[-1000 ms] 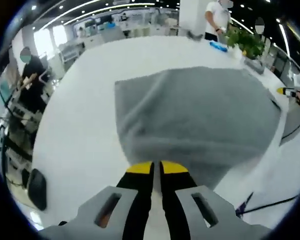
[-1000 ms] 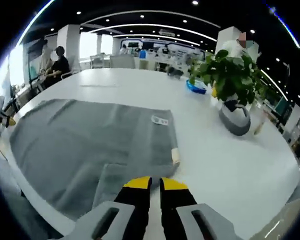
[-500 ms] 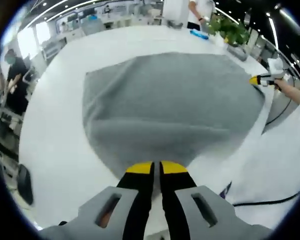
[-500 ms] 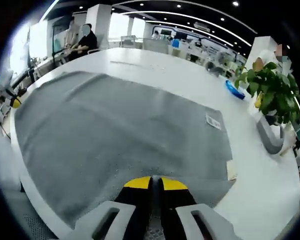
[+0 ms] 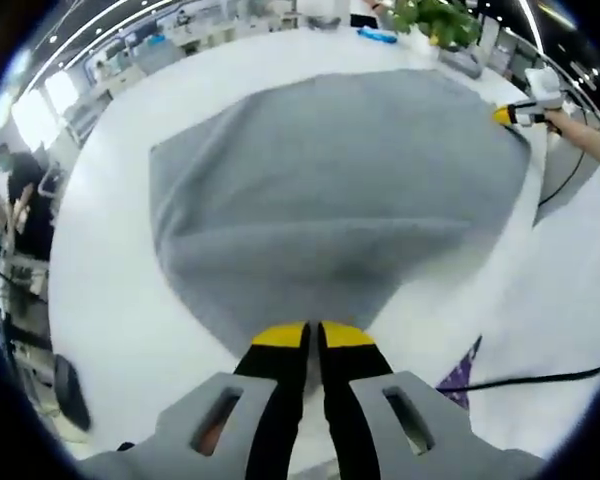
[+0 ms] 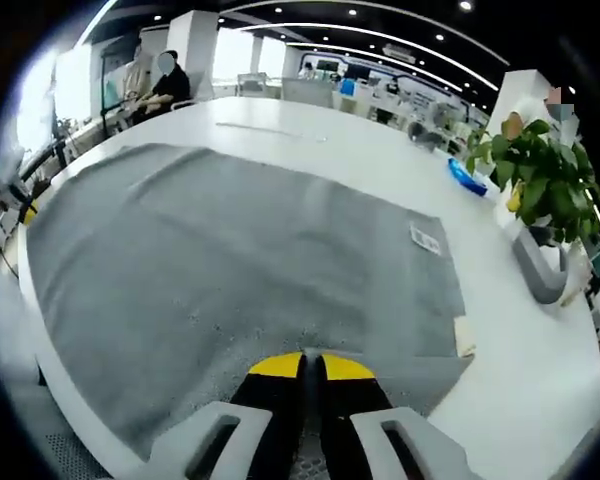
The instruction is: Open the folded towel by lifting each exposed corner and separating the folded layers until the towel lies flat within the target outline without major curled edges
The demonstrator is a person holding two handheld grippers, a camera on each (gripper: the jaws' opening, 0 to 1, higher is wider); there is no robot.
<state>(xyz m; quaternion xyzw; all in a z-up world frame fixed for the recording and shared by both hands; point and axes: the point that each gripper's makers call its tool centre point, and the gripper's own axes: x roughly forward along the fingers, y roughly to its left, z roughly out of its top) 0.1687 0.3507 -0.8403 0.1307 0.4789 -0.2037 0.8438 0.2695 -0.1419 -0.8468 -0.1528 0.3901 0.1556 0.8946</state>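
Gripping the near corner of the grey towel point(image 5: 330, 190): left gripper point(image 5: 313, 338), yellow-tipped jaws drawn nearly together with only a thin dark slit between them, cloth edge meeting the tips. Seen from the left gripper view, towel spread wide over the white table point(image 5: 110, 290), one soft ridge crossing it just ahead of the jaws, far edge reaching toward the potted plant point(image 5: 435, 18). At the towel's far right corner, the right gripper point(image 5: 517, 114), small and yellow-tipped, with a hand point(image 5: 580, 135) behind it. White sleeve or garment point(image 5: 580, 320) along the right side, a black cable point(image 5: 540, 378) crossing it.

In the right gripper view, right gripper point(image 6: 311, 364) likewise pinched down, jaws pressed narrow on the near edge of the towel point(image 6: 230, 260); whether cloth lies fully between the pads is hard to confirm, since the tips cover the contact point. Towel largely opened out, surface mostly smooth, a white label point(image 6: 426, 238) near its right edge and a small pale tag point(image 6: 464, 337) at the right corner. Left gripper point(image 6: 8, 200) visible at the far left corner of the cloth. Beyond the towel on the table point(image 6: 310, 140): a leafy plant point(image 6: 540, 170) in a grey pot point(image 6: 542, 272), and a blue object point(image 6: 470, 178).
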